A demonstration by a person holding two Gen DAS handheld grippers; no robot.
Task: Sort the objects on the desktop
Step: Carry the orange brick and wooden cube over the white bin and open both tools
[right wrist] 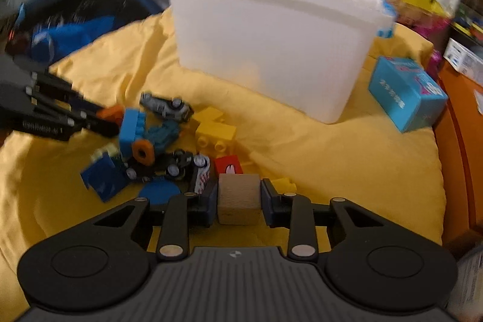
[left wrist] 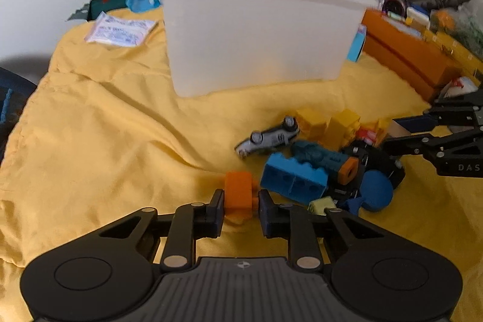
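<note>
A pile of toys lies on a yellow cloth [left wrist: 105, 116]: a blue brick [left wrist: 294, 178], a grey toy car [left wrist: 268, 138], yellow bricks [left wrist: 329, 122], a blue disc [left wrist: 377, 190]. My left gripper [left wrist: 240, 201] is shut on an orange block [left wrist: 238, 193] at the pile's near left edge. My right gripper [right wrist: 239, 198] is shut on a plain wooden cube [right wrist: 239, 198] at the pile's near right edge. A white plastic bin [left wrist: 253, 29] stands behind the pile; it also shows in the right wrist view [right wrist: 271, 41].
A light blue carton [right wrist: 406, 92] lies right of the bin. An orange box [left wrist: 404, 50] borders the cloth on the right. A white sachet [left wrist: 120, 30] lies left of the bin. Clutter lines the back wall. A dark blue bag [right wrist: 75, 17] sits at far left.
</note>
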